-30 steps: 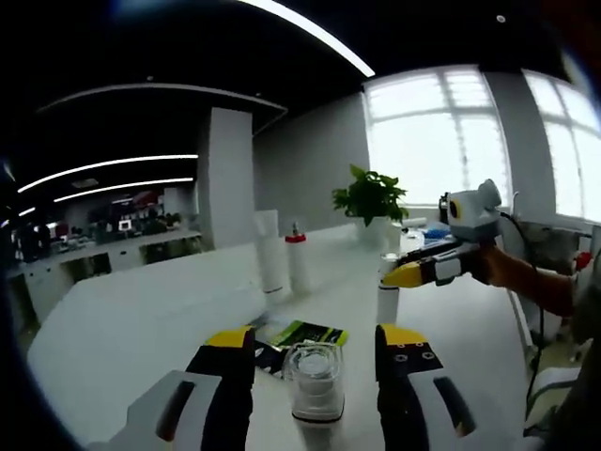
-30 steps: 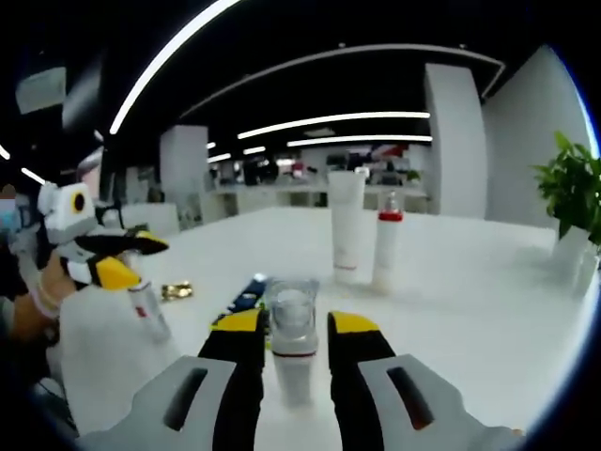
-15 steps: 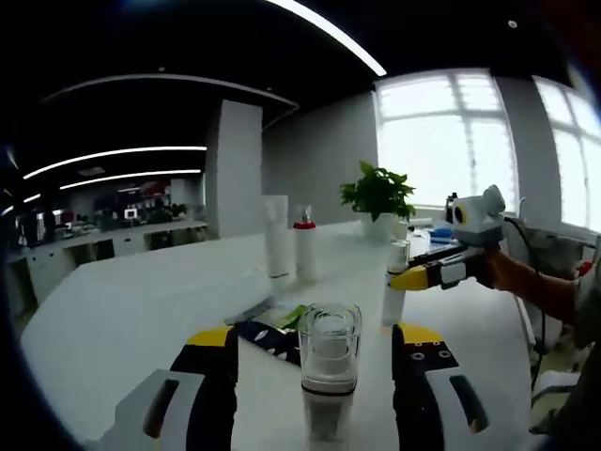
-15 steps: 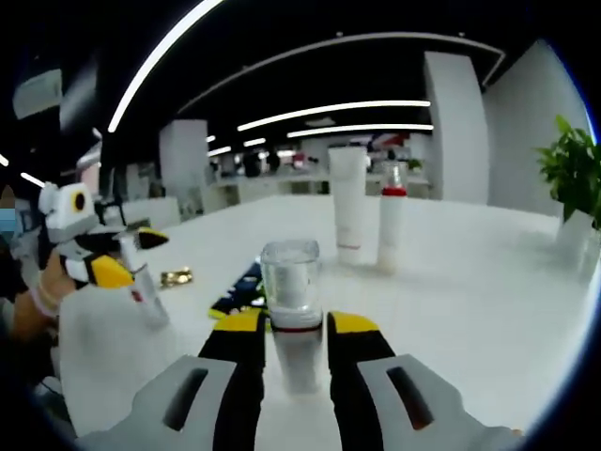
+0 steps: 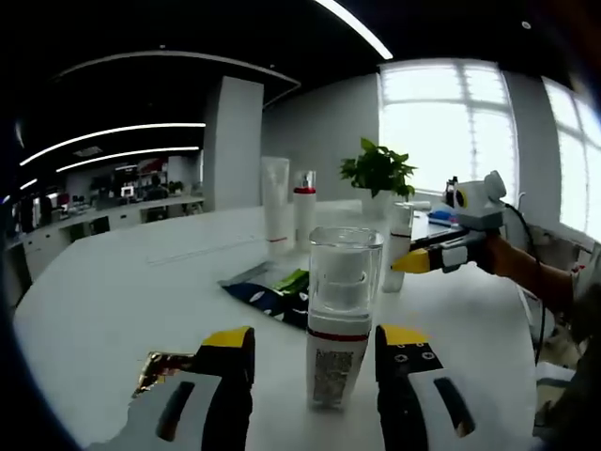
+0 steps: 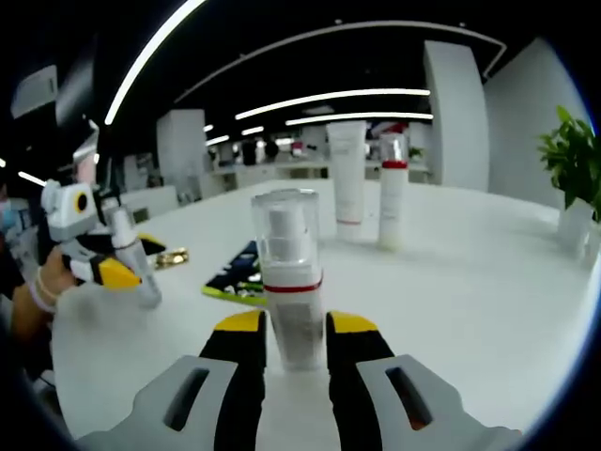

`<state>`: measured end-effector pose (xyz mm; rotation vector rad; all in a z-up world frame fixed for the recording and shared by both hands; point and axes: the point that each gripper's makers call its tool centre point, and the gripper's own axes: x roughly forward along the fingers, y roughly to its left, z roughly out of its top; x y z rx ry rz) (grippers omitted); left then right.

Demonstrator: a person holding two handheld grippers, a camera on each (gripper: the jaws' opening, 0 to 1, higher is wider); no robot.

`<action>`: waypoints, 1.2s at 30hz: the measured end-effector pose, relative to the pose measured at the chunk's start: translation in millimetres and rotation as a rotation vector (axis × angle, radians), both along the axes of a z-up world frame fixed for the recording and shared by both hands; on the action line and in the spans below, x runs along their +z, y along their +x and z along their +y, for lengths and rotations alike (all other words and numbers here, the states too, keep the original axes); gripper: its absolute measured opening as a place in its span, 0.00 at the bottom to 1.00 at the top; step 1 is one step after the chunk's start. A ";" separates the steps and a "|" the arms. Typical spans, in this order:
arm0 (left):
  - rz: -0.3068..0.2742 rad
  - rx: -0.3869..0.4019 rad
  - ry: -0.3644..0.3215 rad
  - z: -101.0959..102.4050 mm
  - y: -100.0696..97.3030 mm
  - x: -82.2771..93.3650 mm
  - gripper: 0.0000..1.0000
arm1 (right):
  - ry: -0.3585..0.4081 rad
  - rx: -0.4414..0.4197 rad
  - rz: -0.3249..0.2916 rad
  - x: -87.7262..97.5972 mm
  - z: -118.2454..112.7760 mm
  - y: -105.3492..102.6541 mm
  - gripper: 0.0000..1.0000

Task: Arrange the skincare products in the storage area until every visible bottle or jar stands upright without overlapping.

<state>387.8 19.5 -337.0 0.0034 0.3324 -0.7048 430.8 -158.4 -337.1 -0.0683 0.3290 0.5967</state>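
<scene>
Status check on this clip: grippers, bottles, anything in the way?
Right gripper shut on upright pump bottle. Left gripper open around another bottle. Sachets flat on table beyond.

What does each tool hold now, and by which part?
Right tool grips the clear-capped pump bottle by its lower body. Left tool holds nothing; a second bottle stands loose between open jaws.
</scene>
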 end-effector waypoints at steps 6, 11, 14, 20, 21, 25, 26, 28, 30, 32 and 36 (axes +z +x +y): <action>0.004 -0.004 -0.006 -0.7 -2.3 -1.7 0.45 | -0.009 -0.006 0.020 -10.9 -2.2 -1.6 0.23; 0.010 -0.007 -0.002 -0.7 -3.9 -3.6 0.42 | -0.015 -0.011 0.033 -16.3 -4.4 -2.8 0.23; 0.015 -0.008 -0.006 -0.9 -3.9 -4.6 0.41 | -0.012 -0.012 0.037 -17.1 -5.4 -0.8 0.23; 0.038 -0.013 0.001 -2.1 -4.5 -12.6 0.40 | -0.008 -0.010 0.047 -20.8 -2.6 0.1 0.22; 0.041 -0.014 0.002 -1.9 -4.2 -12.8 0.39 | -0.007 -0.011 0.050 -21.5 -2.1 -0.2 0.21; 0.042 -0.019 -0.004 -1.4 -4.9 -11.4 0.33 | -0.018 -0.015 0.050 -23.1 -1.8 1.2 0.20; 0.043 -0.023 -0.006 -2.0 -5.6 -11.1 0.32 | -0.021 -0.018 0.049 -23.0 -1.9 1.4 0.20; 0.044 -0.029 -0.007 -3.2 -7.5 -11.3 0.30 | -0.024 -0.019 0.048 -23.0 -2.2 2.6 0.20; 0.043 -0.035 -0.004 -4.3 -8.3 -11.4 0.28 | -0.038 -0.029 0.039 -23.2 -3.3 6.8 0.20; 0.044 -0.035 -0.002 -3.7 -7.6 -11.6 0.27 | -0.045 -0.037 0.035 -23.3 -4.6 9.8 0.19; 0.047 -0.039 -0.006 -3.2 -8.1 -12.4 0.24 | -0.042 -0.066 0.032 -23.5 -11.5 25.8 0.19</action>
